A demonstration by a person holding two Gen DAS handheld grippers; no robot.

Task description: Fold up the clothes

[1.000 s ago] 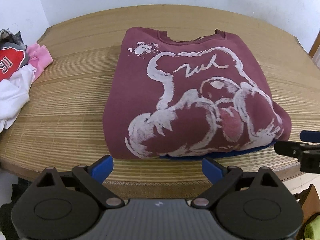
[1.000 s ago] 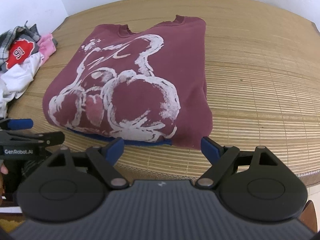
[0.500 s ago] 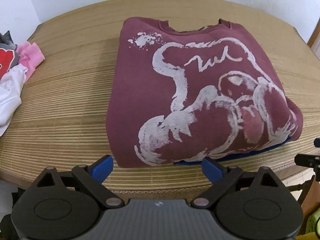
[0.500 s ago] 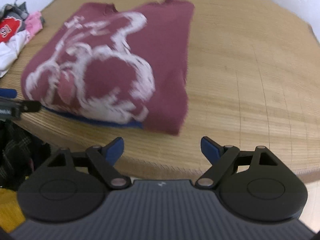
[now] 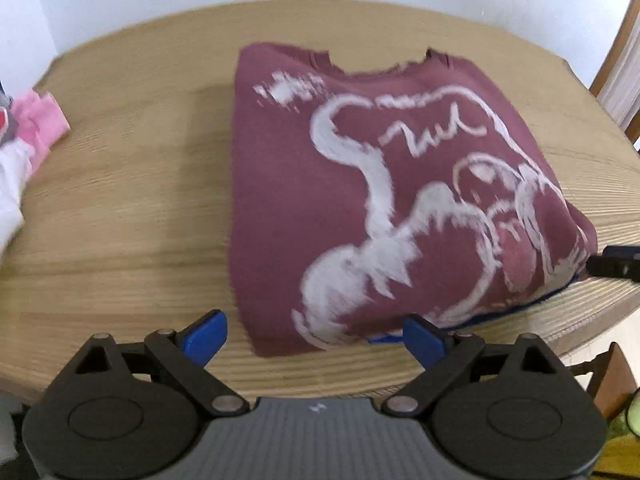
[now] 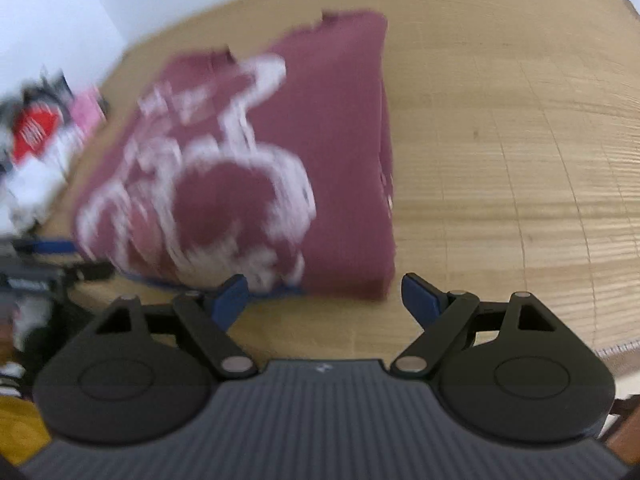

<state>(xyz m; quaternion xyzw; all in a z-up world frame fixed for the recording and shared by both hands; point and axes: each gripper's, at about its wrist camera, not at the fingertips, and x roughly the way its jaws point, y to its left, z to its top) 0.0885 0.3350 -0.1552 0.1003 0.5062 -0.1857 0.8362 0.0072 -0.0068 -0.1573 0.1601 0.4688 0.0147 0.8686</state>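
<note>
Movement: both grippers have closed in on the near hem since the earlier frames.
Left gripper [image 5: 314,334]: jaws wide, empty.
Right gripper [image 6: 322,294]: jaws wide, empty.
Sweatshirt [image 5: 400,200]: folded on table [image 5: 120,200], blue layer beneath.
Handling: soft, thick, limp; pinch near corners through all layers.
</note>
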